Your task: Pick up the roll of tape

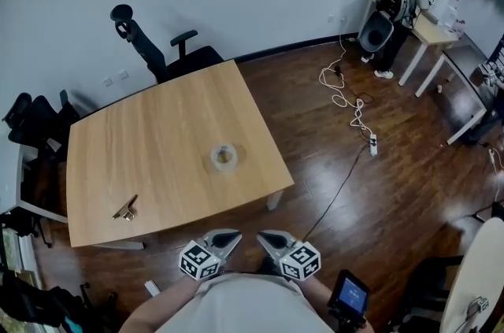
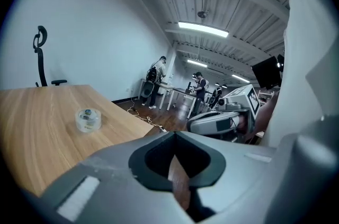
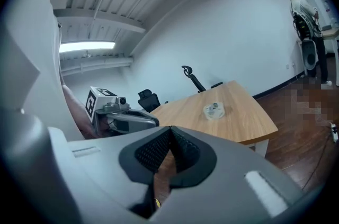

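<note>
One bench (image 1: 142,158) carries the work, with one black chair (image 1: 161,56) at its far edge. Two grippers hang off the near edge, clear of the wood. The left gripper (image 1: 227,237) has its fingers (image 2: 156,158) pressed together on nothing, and the right gripper (image 1: 269,238) has its fingers (image 3: 151,151) shut and empty in the same way.

One roll of tape (image 1: 224,157) lies flat on the bench, right of the middle and toward the near right corner, well apart from both grippers. It looks clear, light and stiff, with a smooth wall that would probably skid on the wood if nudged. The surest hold is likely one finger inside the core and one outside, pinching the wall.

One small metal piece (image 1: 126,209) lies near the near left corner, well apart from the tape.
</note>
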Demonstrator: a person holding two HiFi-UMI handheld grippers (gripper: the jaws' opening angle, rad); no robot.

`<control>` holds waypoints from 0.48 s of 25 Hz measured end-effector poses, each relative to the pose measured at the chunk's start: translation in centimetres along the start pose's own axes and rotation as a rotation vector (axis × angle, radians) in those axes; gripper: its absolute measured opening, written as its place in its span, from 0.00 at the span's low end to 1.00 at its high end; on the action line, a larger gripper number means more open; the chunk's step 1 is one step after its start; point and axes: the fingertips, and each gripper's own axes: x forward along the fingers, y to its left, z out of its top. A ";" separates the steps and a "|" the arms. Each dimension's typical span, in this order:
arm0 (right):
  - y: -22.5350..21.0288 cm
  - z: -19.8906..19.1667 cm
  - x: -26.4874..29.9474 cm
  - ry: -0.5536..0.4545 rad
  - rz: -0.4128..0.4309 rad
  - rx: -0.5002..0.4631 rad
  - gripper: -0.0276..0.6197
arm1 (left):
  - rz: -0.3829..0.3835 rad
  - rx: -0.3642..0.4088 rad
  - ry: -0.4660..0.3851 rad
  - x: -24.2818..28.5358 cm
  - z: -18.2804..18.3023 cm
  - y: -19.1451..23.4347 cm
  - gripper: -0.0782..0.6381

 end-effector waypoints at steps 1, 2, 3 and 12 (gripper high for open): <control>-0.6 0.2 -0.2 0.003 -0.002 0.000 0.05 | 0.001 0.007 0.006 0.7 0.4 0.1 0.12; -1.3 0.3 -0.5 0.007 -0.004 0.001 0.05 | 0.003 0.014 0.011 1.4 0.6 0.2 0.12; -2.0 0.3 -0.9 0.013 -0.008 0.002 0.05 | 0.005 0.018 0.015 2.2 0.9 0.2 0.12; -7.0 3.8 -2.7 0.031 -0.053 -0.008 0.05 | -0.006 -0.005 0.029 5.6 3.4 0.1 0.12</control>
